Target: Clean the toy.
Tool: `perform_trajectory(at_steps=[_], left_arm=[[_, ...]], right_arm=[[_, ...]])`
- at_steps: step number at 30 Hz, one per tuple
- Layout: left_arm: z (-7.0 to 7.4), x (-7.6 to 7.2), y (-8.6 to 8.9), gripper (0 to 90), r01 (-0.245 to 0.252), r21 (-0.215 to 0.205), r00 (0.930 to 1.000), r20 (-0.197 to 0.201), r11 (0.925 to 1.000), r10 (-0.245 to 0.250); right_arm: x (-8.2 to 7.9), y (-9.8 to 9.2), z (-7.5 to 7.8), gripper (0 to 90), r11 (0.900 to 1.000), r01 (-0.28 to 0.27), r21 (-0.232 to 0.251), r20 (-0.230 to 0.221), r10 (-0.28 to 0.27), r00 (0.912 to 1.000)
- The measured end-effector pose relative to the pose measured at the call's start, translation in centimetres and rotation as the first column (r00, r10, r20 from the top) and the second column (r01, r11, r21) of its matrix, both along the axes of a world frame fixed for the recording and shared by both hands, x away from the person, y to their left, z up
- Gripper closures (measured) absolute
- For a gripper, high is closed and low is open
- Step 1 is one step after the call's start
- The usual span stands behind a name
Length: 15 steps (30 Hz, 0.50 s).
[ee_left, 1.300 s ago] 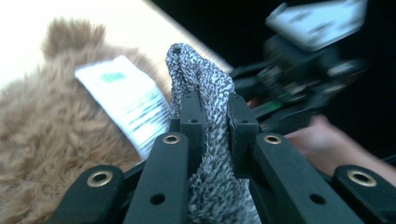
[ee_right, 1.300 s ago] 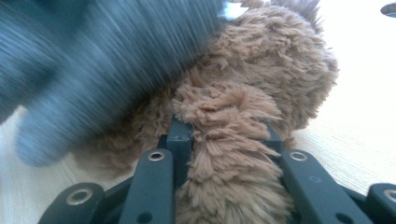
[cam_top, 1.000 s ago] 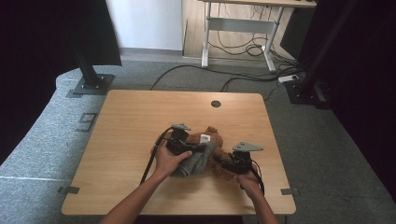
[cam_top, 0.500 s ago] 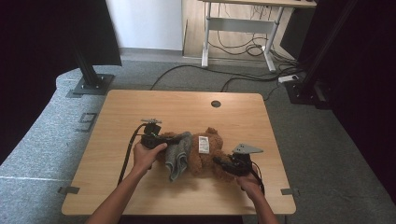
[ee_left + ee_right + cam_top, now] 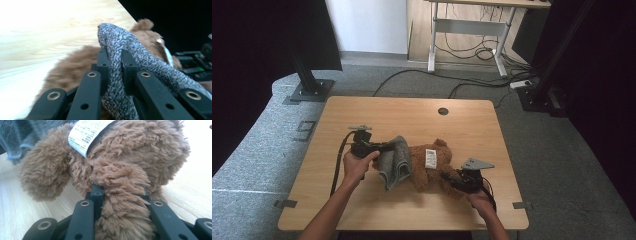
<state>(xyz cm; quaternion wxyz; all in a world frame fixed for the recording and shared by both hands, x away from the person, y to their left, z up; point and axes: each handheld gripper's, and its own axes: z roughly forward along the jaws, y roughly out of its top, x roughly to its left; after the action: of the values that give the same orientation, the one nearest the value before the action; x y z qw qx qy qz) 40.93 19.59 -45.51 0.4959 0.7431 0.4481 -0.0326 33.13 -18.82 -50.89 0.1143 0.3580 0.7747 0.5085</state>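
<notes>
**Grey cloth pinched at left, plush toy gripped at right**

A fluffy brown plush toy (image 5: 432,167) is seen lying near the middle of the light wooden table (image 5: 412,120), a white printed label (image 5: 430,157) showing on it. A grey knitted cloth (image 5: 396,160) is draped against its left side. The cloth is pinched between the pressed-together jaws of the left gripper (image 5: 384,146), as is plain in the left gripper view (image 5: 114,66). A furry limb of the toy is clamped by the right gripper (image 5: 451,179), its jaws closed on the plush in the right gripper view (image 5: 120,192).
</notes>
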Motion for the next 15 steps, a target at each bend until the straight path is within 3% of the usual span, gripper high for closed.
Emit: perform_trajectory(at_steps=[8, 15], left_arm=[[-0.9, -0.4, 0.8, 79.9, -0.012, 0.008, 0.9999, -0.004, 0.9999, 0.012], [-1.4, -0.7, 0.9, 80.2, 0.003, 0.010, 1.0000, 0.001, 0.9999, -0.003]], right_arm=[[-0.3, 0.0, -0.2, 68.8, 1.000, -0.008, 0.000, 0.002, 0.008, 1.0000], [-0.4, 0.0, 0.0, 58.6, 1.000, 0.003, 0.023, -0.010, -0.003, 0.9999]])
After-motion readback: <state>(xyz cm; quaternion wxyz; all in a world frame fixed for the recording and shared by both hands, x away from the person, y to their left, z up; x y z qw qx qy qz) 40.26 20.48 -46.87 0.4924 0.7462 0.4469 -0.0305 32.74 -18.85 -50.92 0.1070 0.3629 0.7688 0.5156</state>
